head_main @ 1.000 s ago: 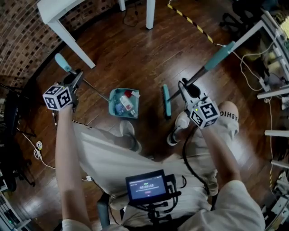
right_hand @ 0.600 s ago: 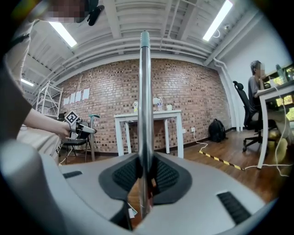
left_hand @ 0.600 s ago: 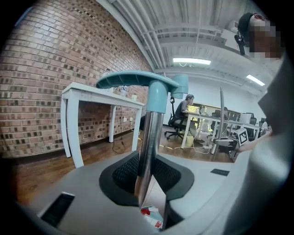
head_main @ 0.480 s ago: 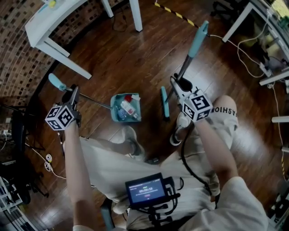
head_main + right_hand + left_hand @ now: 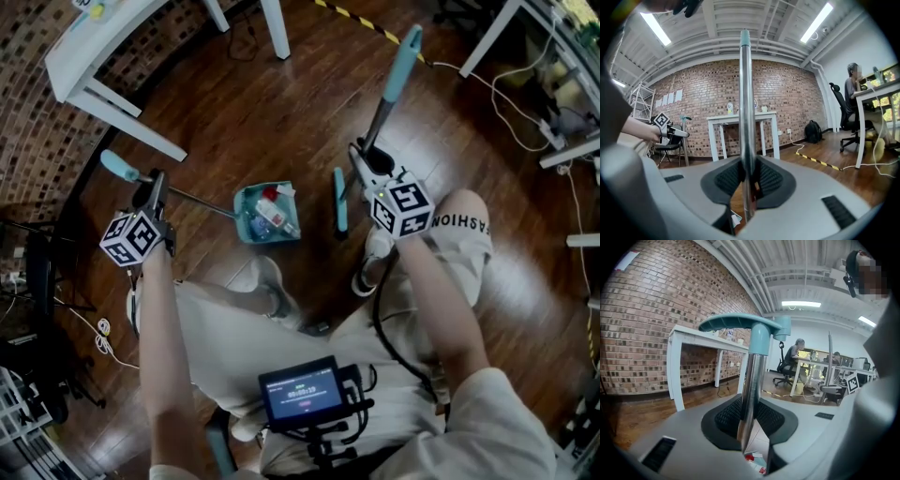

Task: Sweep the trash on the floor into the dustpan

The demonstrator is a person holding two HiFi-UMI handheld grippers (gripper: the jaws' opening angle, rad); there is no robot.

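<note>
Dark wooden floor (image 5: 281, 112) spread below the head view, where one dustpan (image 5: 242, 202) sat in front of the person's shoes, holding at least three pieces of trash (image 5: 272, 217), a clear bottle among them. Its long handle ran up-left to the left gripper (image 5: 157, 187). One broom (image 5: 339, 202) stood just right of the pan, apart from it, its head lengthwise away from the person. Its handle rose toward the upper right through the right gripper (image 5: 364, 161), steeper than a second before.

Seen from the left gripper view, the jaws were clamped on the dustpan's metal handle, teal grip above, before a brick wall (image 5: 656, 324) and one white table (image 5: 693, 336).

Seen from the right gripper view, the jaws were clamped on the upright broom handle.
</note>
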